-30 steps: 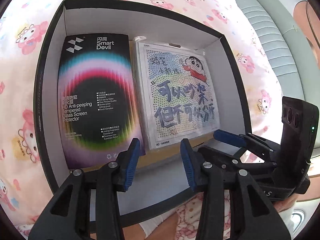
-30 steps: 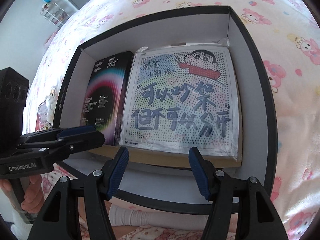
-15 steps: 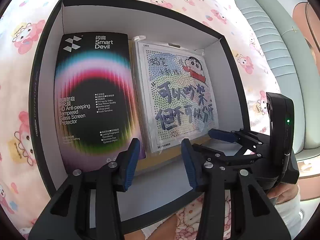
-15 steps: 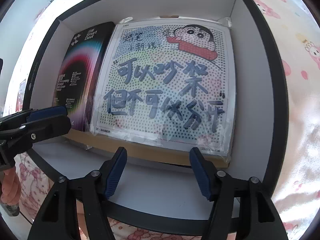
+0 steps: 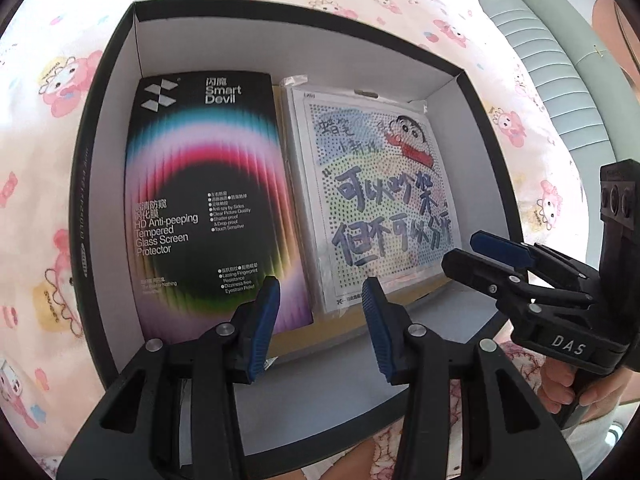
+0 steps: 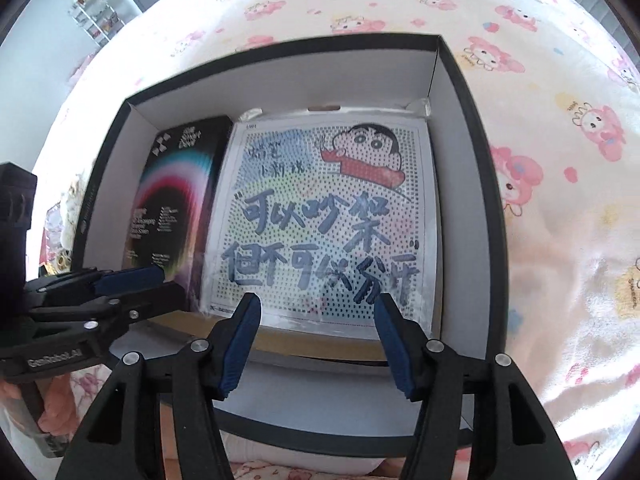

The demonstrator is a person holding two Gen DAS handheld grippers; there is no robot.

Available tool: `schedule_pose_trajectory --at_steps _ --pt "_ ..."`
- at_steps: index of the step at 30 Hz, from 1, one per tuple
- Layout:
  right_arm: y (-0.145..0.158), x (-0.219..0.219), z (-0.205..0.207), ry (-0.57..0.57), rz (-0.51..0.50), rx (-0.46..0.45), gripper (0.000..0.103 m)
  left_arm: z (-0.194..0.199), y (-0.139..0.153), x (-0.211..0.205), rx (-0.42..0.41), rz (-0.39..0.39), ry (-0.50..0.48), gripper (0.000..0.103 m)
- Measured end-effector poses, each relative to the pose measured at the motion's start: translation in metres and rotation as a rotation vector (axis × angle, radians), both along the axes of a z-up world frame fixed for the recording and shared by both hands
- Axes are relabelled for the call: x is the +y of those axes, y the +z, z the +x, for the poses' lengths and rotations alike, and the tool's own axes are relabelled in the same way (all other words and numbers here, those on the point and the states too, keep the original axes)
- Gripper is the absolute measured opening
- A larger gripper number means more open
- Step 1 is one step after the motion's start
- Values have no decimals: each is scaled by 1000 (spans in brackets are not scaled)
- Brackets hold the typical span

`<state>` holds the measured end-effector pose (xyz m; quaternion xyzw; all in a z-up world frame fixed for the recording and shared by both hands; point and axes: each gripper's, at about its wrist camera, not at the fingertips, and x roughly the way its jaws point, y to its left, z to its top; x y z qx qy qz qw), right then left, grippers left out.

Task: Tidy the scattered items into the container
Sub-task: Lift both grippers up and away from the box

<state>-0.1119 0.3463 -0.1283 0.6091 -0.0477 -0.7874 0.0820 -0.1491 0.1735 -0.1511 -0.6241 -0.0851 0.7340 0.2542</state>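
Observation:
A black container [image 5: 105, 168] with white inner walls lies on the bed, also seen in the right wrist view [image 6: 476, 168]. Inside it, a black Smart Devil screen protector box [image 5: 208, 200] [image 6: 172, 200] lies flat on the left. A bagged cartoon dot picture [image 5: 380, 200] [image 6: 328, 220] lies flat beside it on the right. Both rest on a brown cardboard sheet [image 5: 340, 332]. My left gripper [image 5: 320, 292] hovers open over the container's near end, with nothing between its fingers. My right gripper [image 6: 318, 308] hovers over the picture's near edge, its jaws closing on nothing; it shows at the right [image 5: 472, 254].
A cream bedsheet [image 6: 560, 80] with pink cartoon prints surrounds the container. A padded grey-green headboard [image 5: 560, 80] runs along the far right. A shelf unit [image 6: 96, 12] stands beyond the bed. A person's hand [image 5: 580, 392] holds the right gripper's handle.
The right gripper dipped close over the picture, then drew back up, and its jaws have narrowed a little. The left gripper has hardly moved.

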Motion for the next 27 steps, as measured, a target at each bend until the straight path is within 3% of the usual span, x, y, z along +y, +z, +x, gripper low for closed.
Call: schedule_pose_trajectory --at_steps 8,14,18,27 --pt "55 -19 12 -7 13 159 55 36 59 -14 199 -17 11 44" --pt "86 -56 36 38 47 279 56 66 100 -43 287 -4 51 48" --pt "90 -79 48 39 -10 287 56 86 113 -71 317 -22 89 49" --pt "97 -147 75 130 -17 348 56 110 114 -135 318 -41 174 49"
